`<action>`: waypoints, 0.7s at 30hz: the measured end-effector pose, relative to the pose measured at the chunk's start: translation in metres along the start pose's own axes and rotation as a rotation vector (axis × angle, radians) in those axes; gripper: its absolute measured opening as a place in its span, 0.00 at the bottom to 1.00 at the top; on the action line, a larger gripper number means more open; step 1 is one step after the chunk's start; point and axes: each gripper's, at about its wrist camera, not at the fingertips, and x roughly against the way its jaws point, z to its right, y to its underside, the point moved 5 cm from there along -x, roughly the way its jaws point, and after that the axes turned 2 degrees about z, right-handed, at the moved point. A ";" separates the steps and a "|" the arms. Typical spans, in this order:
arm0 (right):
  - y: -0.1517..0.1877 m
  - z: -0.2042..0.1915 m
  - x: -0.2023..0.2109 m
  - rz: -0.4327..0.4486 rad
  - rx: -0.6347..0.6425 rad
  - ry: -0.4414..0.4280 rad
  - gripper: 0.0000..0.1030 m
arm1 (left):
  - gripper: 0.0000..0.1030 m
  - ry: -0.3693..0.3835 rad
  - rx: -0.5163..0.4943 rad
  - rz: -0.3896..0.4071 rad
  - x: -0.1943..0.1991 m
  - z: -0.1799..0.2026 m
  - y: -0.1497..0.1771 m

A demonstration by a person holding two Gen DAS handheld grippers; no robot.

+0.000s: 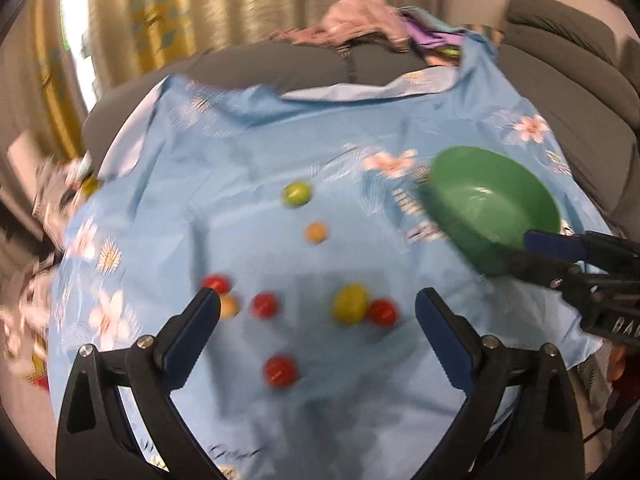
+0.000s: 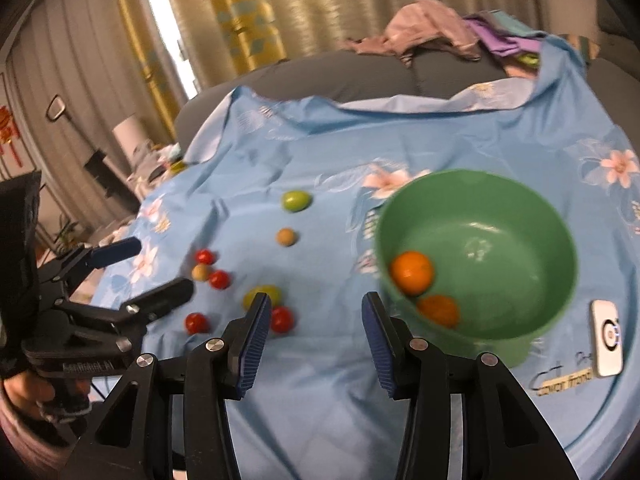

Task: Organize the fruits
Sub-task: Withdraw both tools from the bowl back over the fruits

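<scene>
A green bowl stands on the blue floral cloth and holds two oranges. The bowl also shows in the left wrist view. Several small fruits lie loose on the cloth: a green one, a tan one, red ones, a yellow-green one. My left gripper is open above the red and yellow fruits. My right gripper is open and empty, left of the bowl, near a red fruit.
A white device lies on the cloth right of the bowl. A pile of clothes sits on the grey sofa behind. Curtains hang at the back. Clutter and a plant stand at the left.
</scene>
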 end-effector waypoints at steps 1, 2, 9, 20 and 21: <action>0.002 -0.004 -0.002 -0.007 0.005 -0.007 0.46 | 0.95 -0.013 0.022 -0.012 0.000 -0.011 0.007; 0.003 -0.007 -0.005 -0.013 0.013 -0.014 0.46 | 0.95 -0.031 0.049 -0.025 0.001 -0.026 0.015; 0.011 -0.025 -0.028 -0.074 0.033 -0.056 0.46 | 0.95 -0.053 0.142 -0.078 0.001 -0.068 0.053; 0.026 -0.044 -0.065 -0.173 0.095 -0.082 0.46 | 0.94 0.062 0.148 -0.094 -0.014 -0.066 0.063; 0.028 -0.046 -0.068 -0.180 0.104 -0.078 0.46 | 0.94 0.069 0.147 -0.099 -0.017 -0.065 0.063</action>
